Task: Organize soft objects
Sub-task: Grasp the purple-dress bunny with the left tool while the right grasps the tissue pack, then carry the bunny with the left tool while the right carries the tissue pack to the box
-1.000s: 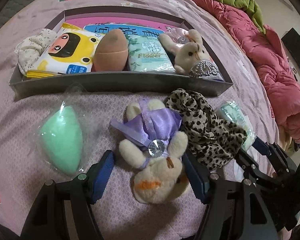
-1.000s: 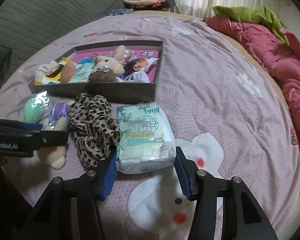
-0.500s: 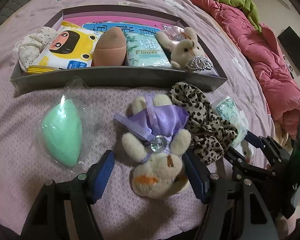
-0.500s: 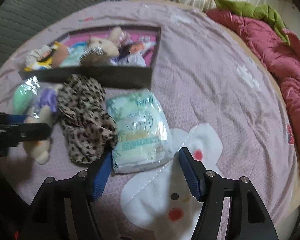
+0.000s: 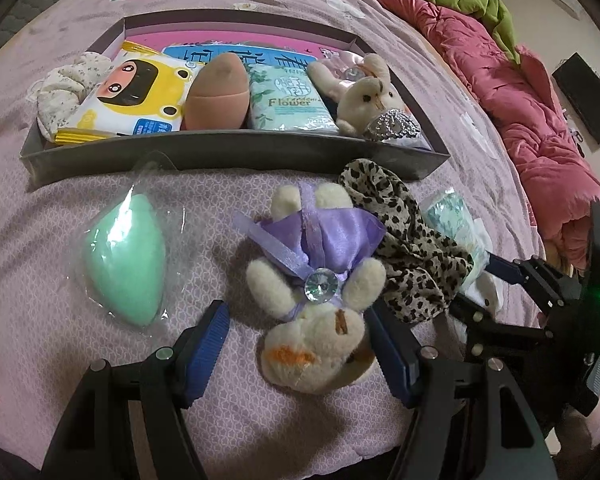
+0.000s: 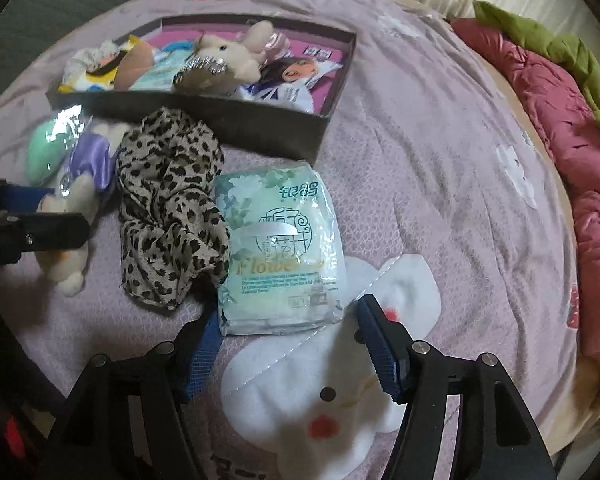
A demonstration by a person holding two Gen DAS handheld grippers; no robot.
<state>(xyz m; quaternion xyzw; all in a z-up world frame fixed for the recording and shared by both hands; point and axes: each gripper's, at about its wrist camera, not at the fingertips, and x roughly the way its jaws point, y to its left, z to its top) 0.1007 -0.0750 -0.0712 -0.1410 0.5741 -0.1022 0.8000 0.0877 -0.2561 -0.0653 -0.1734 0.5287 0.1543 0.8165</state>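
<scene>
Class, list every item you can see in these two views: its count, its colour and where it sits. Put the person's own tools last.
box: 1, dark grey, on bedspread
items in box: cream bunny, brown sponge, yellow wipes pack, green tissue pack, floral cloth
green sponge: 1, bagged, front left
purple-dress bunny: 1, between left fingers
leopard cloth: 1, beside bunny
tissue pack: 1, pale green, ahead of right fingers
quilt: 1, pink, right
left gripper: open
right gripper: open
</scene>
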